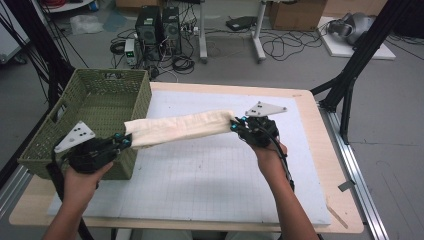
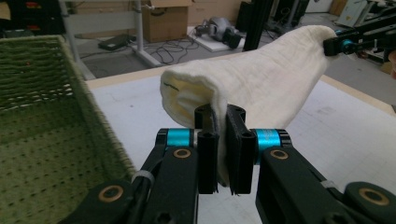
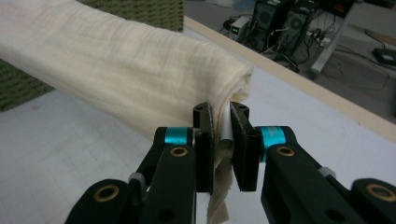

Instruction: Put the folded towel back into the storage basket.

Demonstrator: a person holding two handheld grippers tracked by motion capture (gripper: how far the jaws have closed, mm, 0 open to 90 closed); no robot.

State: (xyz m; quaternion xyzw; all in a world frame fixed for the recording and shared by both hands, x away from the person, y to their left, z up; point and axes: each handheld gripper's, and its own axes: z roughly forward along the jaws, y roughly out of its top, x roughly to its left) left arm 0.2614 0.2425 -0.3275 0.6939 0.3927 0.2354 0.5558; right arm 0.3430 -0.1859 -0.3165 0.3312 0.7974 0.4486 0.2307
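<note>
Cloth stretched between two grippers above the table, basket at the left

The basket sits on the table's far-left corner, partly on the mat that covers most of the tabletop. The left gripper is just in front of the basket's near-right corner; the right gripper is near the table's middle, farther back. The folded cloth spans between them, above the mat, its left end beside the basket's right wall. Behind the table, computer towers and cables lie on the floor.
</note>
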